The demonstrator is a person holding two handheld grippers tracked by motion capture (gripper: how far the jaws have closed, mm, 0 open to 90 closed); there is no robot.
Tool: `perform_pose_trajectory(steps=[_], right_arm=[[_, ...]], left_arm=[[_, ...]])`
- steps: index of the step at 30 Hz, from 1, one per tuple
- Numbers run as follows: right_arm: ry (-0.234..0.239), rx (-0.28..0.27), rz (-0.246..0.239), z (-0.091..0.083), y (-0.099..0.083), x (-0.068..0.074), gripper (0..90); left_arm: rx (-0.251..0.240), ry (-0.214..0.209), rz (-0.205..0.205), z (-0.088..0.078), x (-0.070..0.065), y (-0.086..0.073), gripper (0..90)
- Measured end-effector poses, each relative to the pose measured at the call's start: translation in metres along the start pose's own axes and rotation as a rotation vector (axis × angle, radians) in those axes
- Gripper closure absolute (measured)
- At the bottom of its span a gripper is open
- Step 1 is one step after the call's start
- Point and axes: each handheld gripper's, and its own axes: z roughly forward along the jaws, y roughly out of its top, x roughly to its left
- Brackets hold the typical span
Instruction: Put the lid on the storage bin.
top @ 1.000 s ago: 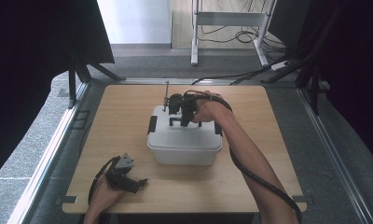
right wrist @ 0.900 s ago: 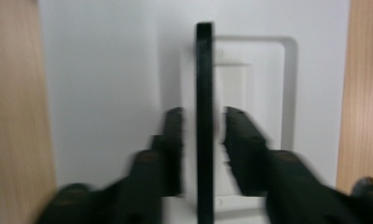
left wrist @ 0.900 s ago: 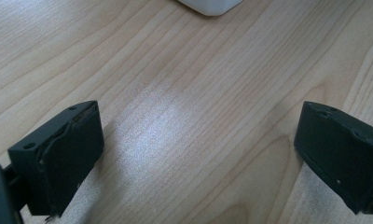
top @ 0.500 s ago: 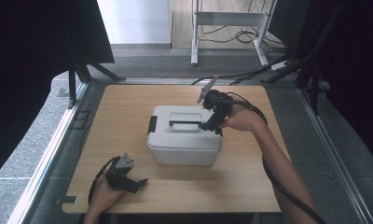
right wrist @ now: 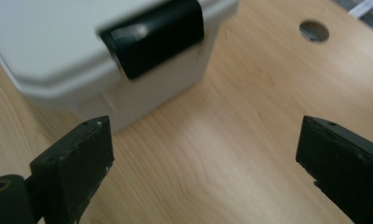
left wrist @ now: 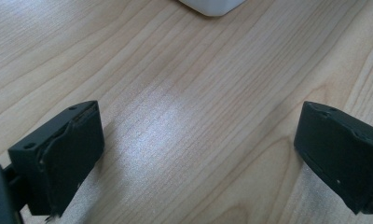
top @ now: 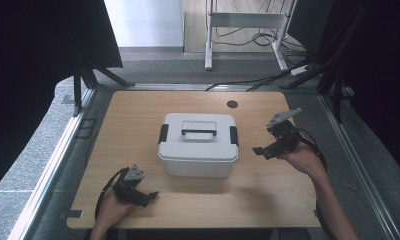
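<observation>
The right gripper [top: 268, 150] hung just off the right end of the box [top: 198, 145], held level and pointing left at it, the forearm slanting in from the lower right corner of the high view. Its jaws had just been opening and stood wide apart with nothing between them but bare wood; in the right gripper view they framed the box's near corner and its black latch [right wrist: 152, 35], without touching either. A grey three-cornered plate rode on top of it.

The left gripper [top: 144, 196] rested low at the near left of the table [top: 138, 115], the hand [top: 110, 210] curled beneath it and the cable looping round the wrist. Its jaws were spread too, empty over the wood, and only a rounded white corner of the box showed at the top of the left gripper view.

The box sat at the middle of the table, well apart from the left gripper. It was smooth pale grey plastic, rectangular with rounded edges, lid on, a black latch at each end and a flat dark handle [top: 198, 132] lying in a recess on top. The table was light wood with fine straight grain and a round cable hole [top: 232, 104] behind the box.
</observation>
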Motion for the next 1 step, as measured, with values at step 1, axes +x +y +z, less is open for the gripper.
perform_pose_trajectory(steps=[1], right_arm=[[-0.001, 0.003, 0.006, -0.0001, -0.0040, -0.0016, 3.0]], left_arm=[[0.000, 0.001, -0.001, 0.0000, -0.0001, 0.0001, 1.6]])
